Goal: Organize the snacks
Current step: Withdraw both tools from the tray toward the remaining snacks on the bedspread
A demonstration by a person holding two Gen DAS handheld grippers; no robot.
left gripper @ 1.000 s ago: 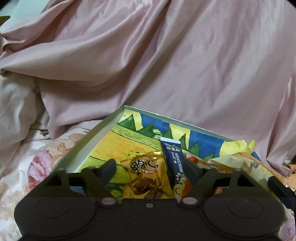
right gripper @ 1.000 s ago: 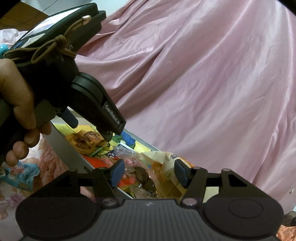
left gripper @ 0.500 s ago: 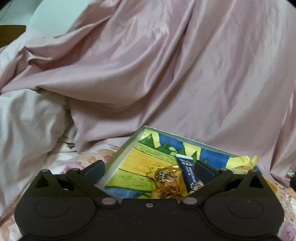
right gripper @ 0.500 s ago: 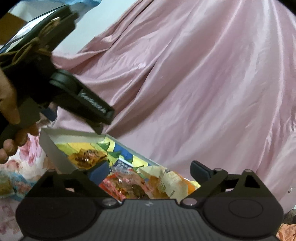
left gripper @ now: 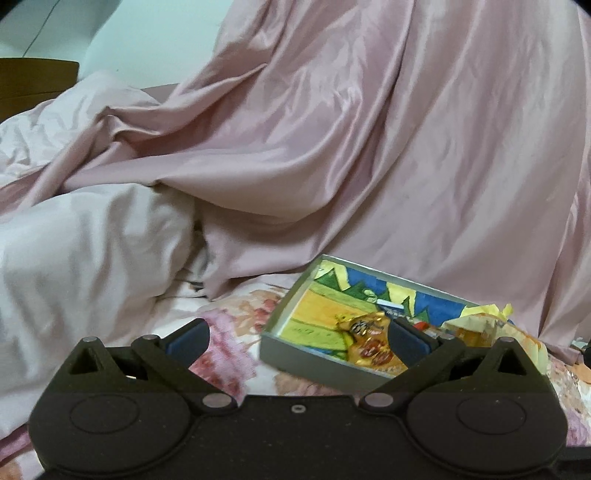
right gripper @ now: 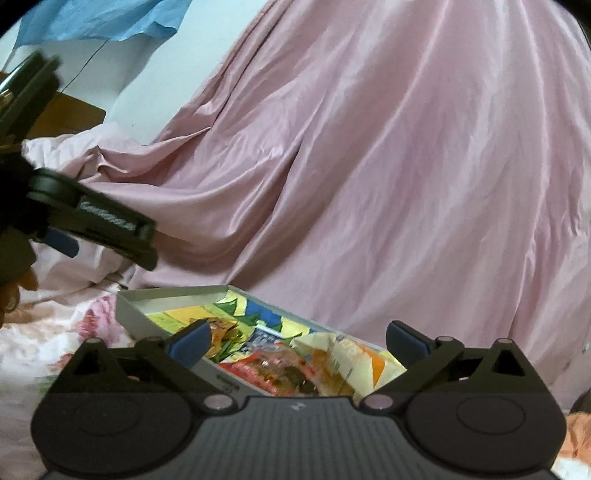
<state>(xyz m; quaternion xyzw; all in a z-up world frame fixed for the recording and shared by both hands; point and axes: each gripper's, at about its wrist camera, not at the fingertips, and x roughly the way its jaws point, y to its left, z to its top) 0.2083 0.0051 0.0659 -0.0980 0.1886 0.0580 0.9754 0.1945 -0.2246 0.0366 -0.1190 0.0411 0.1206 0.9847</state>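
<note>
Two grippers, both empty. Left gripper (left gripper: pixel 297 338): jaws spread to full width, nothing between the blue pads (left gripper: pixel 186 338), hovering over floral bedding (left gripper: pixel 236 325) short of the tray. Right gripper (right gripper: pixel 297 341): jaws opening, near full width, pads pressing on nothing, snack packets visible beyond the gap but not gripped.

One shallow grey-walled tray (left gripper: pixel 295 350), inner floor printed in yellow, green and blue, resting on the floral bedding at the foot of a heap of pink satin cloth (left gripper: pixel 388 147); seen in the right wrist view as well (right gripper: pixel 155 310).

Contents of tray, as far as legible:
- gold-wrapped snack packet (left gripper: pixel 364 334), toward the near wall, partly behind the left gripper's right finger;
- dark blue packet (right gripper: pixel 264 338), mid-tray;
- red packet (right gripper: pixel 258 367), against the near wall;
- pale yellow and orange bag (right gripper: pixel 351 360), crumpled, at the right end, rising above the rim.

Other items: white quilt (left gripper: pixel 92 229) bunched at left beside the pink cloth; blue fabric (right gripper: pixel 103 18) hanging at upper left of the right wrist view; left gripper's body (right gripper: pixel 103 225) at that view's left edge, above and left of the tray, clear of it.
</note>
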